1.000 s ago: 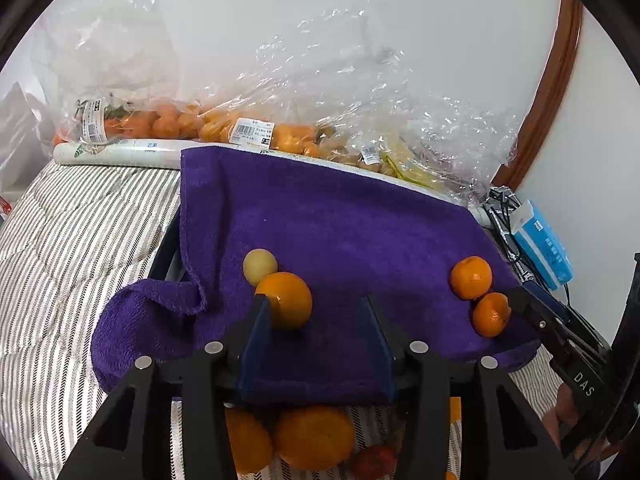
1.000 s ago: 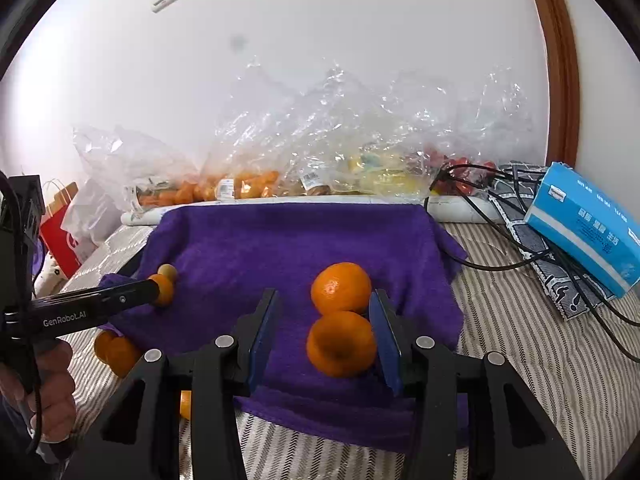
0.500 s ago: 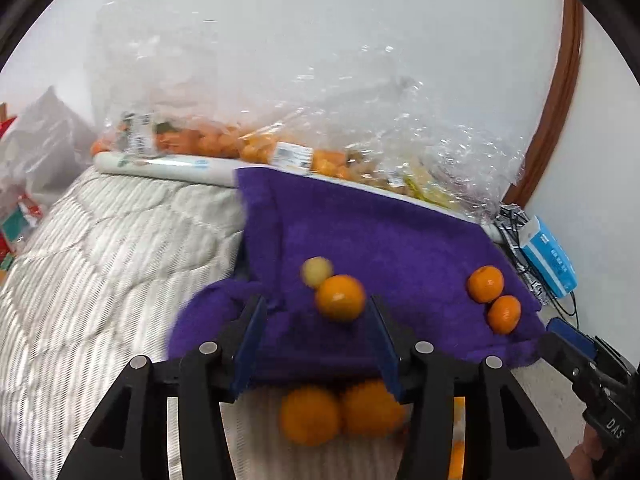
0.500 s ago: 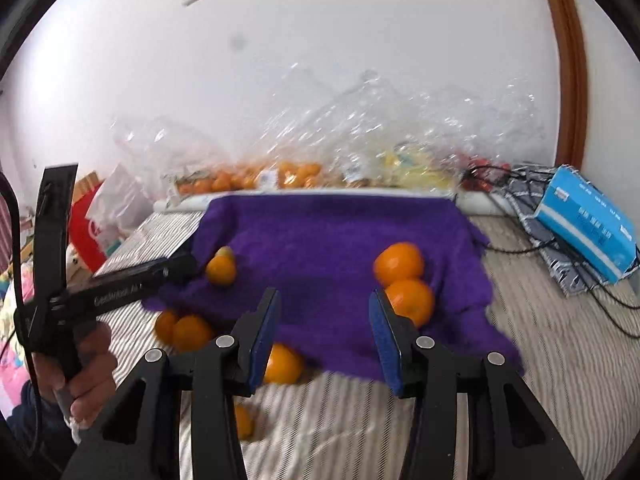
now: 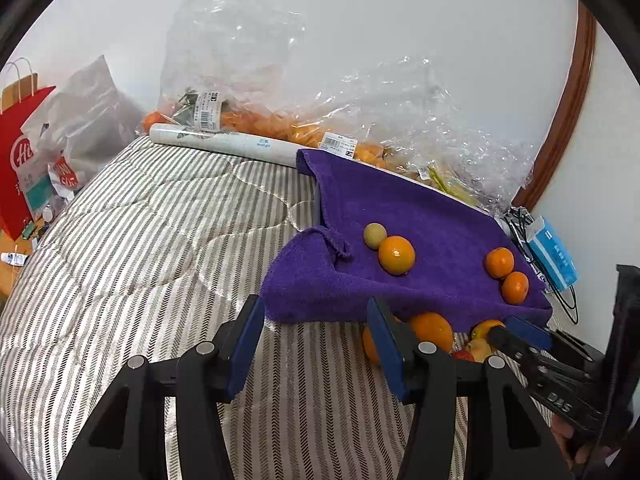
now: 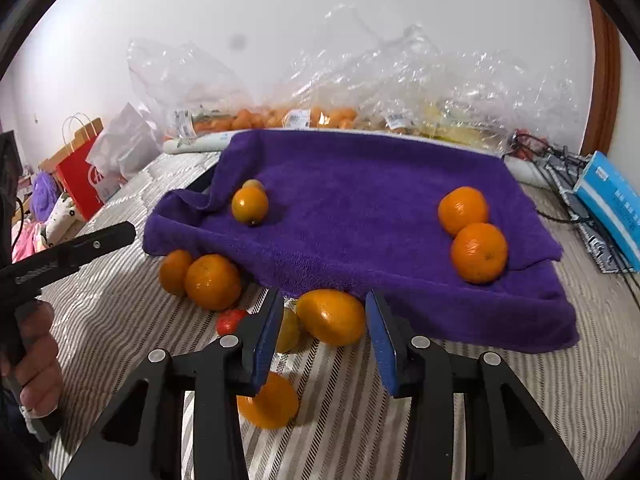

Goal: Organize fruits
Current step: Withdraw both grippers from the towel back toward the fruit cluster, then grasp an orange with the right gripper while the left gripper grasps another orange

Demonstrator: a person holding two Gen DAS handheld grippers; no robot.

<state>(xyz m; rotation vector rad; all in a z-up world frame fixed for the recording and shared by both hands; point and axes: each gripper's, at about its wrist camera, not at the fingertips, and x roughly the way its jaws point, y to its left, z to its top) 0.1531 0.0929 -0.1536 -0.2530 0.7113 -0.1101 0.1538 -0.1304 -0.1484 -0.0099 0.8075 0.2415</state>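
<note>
striped quilt open left, loose oranges crowding towel edge

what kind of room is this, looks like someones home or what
Most likely a bedroom at home. The fruit lies on a striped quilted bedspread under a purple towel, with shopping bags beside the bed and a wooden door frame against a plain white wall.

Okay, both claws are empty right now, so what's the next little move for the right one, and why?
Probably ease the right claw forward around the orange ahead of it: that fruit lies off the towel, between the closing jaws, not yet gripped.
</note>
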